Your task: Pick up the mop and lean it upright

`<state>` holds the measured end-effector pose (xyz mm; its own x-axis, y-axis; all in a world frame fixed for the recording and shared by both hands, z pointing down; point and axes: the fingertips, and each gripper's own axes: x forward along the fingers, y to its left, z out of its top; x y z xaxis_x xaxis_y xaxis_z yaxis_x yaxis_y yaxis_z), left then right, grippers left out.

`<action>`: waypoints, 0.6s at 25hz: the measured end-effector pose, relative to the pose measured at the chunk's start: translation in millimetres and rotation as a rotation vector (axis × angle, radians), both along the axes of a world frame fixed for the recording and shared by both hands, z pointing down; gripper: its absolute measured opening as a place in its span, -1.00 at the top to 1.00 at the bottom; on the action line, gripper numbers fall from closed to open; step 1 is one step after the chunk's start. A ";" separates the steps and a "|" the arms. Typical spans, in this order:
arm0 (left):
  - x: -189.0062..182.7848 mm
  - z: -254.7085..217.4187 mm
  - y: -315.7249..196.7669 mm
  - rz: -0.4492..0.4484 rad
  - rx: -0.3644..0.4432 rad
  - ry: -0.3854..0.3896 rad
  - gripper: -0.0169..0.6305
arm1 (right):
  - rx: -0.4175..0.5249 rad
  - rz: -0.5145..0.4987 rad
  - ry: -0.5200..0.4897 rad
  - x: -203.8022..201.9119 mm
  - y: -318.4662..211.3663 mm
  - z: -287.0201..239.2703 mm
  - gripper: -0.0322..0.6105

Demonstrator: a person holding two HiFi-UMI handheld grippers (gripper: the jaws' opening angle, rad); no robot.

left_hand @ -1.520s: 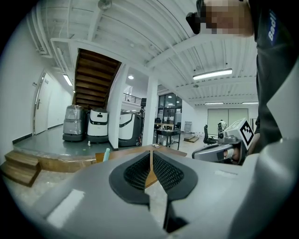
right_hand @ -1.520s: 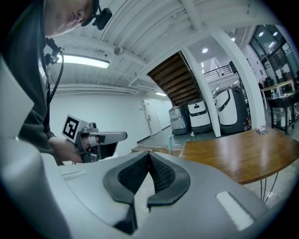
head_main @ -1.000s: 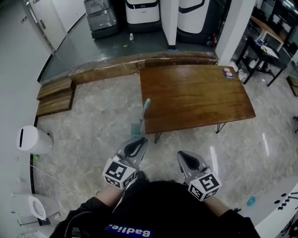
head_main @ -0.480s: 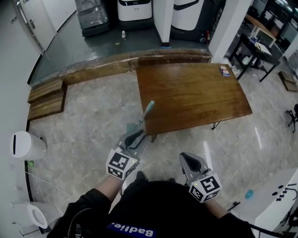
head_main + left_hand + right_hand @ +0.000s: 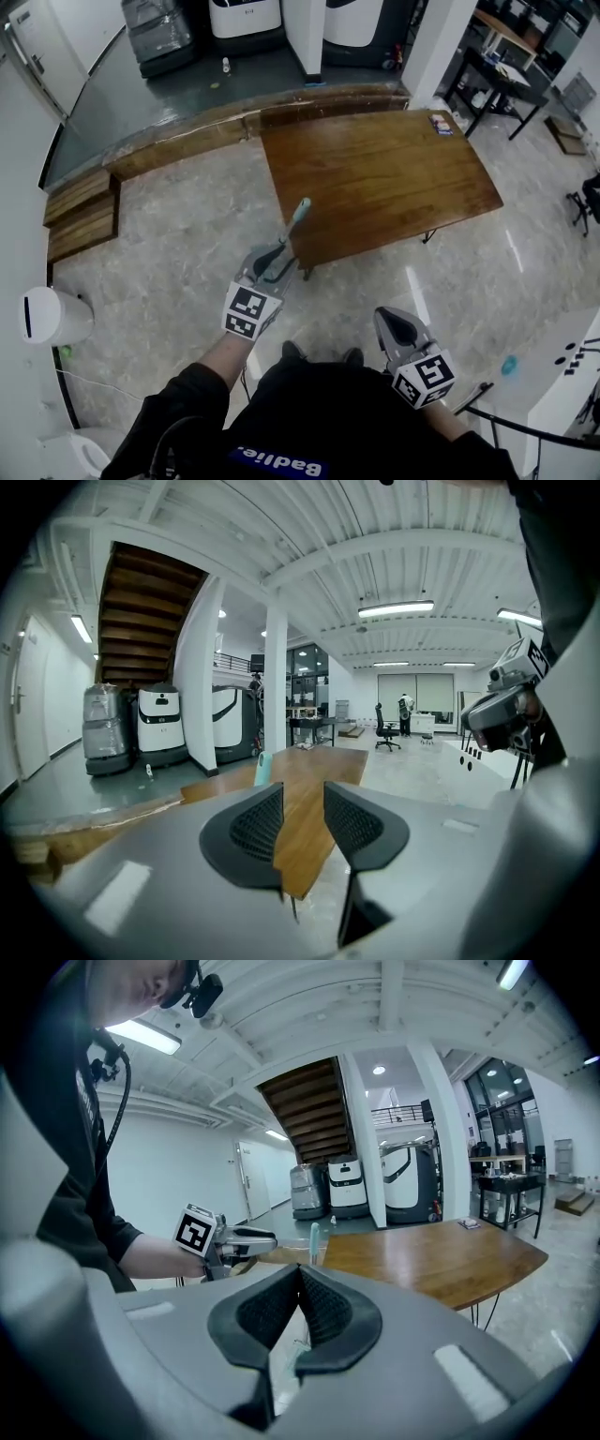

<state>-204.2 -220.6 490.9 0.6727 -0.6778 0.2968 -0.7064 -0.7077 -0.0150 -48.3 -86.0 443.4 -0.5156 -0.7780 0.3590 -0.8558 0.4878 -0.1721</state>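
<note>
Leaning at the near edge of the brown tabletop (image 5: 384, 173), the mop (image 5: 299, 213) stands nearly upright on the pale stone floor (image 5: 169, 253), its teal grip end uppermost. The left tool (image 5: 271, 261) sits just beside the lower part of the handle. Its jaws have just been opening and now stand apart with nothing between them. In the left gripper view the teal grip shows just left of the gap. The right tool (image 5: 395, 325) hangs close to the person's body, well apart from the mop, its jaws closed tip to tip and empty.
</note>
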 end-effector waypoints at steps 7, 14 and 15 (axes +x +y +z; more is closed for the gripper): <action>0.1 22.0 -14.2 0.039 -0.014 -0.046 0.43 | -0.005 0.054 0.008 3.1 5.1 0.5 0.89; -0.9 46.8 -28.7 0.069 -0.020 -0.102 0.38 | -0.012 0.075 0.017 -1.9 10.0 2.7 0.89; -2.1 51.2 -30.9 0.071 -0.024 -0.110 0.36 | -0.015 0.079 0.019 -1.6 10.9 3.2 0.89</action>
<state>-206.3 -251.4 542.1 0.6812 -0.6216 0.3868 -0.6496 -0.7569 -0.0723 -50.0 -75.1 446.6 -0.4460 -0.8105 0.3796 -0.8946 0.4163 -0.1623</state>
